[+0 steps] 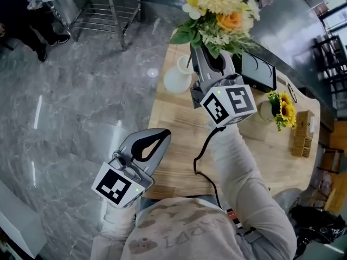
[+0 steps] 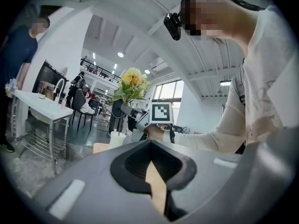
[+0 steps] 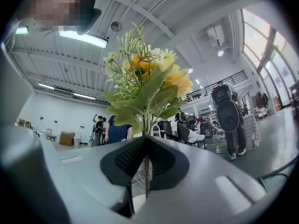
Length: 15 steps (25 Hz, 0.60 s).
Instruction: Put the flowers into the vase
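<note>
The flowers (image 1: 219,10) stand upright, their stems clamped in the right gripper (image 1: 209,53), above and near the white vase (image 1: 178,76) on the table (image 1: 173,156). The stems should be centred over the mouth, lowered straight, then released. The left gripper (image 1: 161,136), its jaws together and empty, could steady the vase.

Black tablet (image 1: 258,72) and small sunflower pot (image 1: 279,110) on wooden table (image 1: 173,115)

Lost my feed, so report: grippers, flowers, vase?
Right gripper shut on flowers, held up over the table. Left gripper shut, empty. Vase upright, stems not in yet. Nothing in the way.
</note>
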Motion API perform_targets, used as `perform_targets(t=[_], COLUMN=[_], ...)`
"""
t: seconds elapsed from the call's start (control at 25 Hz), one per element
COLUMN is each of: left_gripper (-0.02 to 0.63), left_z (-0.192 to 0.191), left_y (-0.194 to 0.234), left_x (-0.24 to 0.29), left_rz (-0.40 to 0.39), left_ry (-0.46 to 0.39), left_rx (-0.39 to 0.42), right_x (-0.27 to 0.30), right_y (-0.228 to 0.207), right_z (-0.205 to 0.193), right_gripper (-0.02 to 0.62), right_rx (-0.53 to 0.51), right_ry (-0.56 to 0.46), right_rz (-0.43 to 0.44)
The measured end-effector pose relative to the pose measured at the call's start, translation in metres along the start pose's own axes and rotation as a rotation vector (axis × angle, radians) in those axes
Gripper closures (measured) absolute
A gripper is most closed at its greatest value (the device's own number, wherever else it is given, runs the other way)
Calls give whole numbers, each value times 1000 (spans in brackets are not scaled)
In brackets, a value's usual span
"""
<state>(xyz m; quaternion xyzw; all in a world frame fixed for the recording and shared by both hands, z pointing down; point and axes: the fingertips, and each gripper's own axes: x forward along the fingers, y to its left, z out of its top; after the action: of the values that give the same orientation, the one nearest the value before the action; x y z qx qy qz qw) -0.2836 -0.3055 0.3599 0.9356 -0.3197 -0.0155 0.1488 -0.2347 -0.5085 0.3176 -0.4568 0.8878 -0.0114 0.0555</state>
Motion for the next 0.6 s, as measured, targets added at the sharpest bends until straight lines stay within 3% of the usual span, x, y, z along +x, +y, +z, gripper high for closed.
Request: perform_targets(t=[0.24,0.6], left_gripper=[606,606], left_z=[-3,-9], left_y=[8,8], left_x=[-1,4], left_rz=[10,3], left_ry=[2,13], left_rx=[-6,-14], right_x=[-8,-15], right_y=[-3,-3], right_z=[-32,-67], right_gripper=[546,531], right_rx=[28,-17], right_ry=[45,144], right_rz=[-26,-19])
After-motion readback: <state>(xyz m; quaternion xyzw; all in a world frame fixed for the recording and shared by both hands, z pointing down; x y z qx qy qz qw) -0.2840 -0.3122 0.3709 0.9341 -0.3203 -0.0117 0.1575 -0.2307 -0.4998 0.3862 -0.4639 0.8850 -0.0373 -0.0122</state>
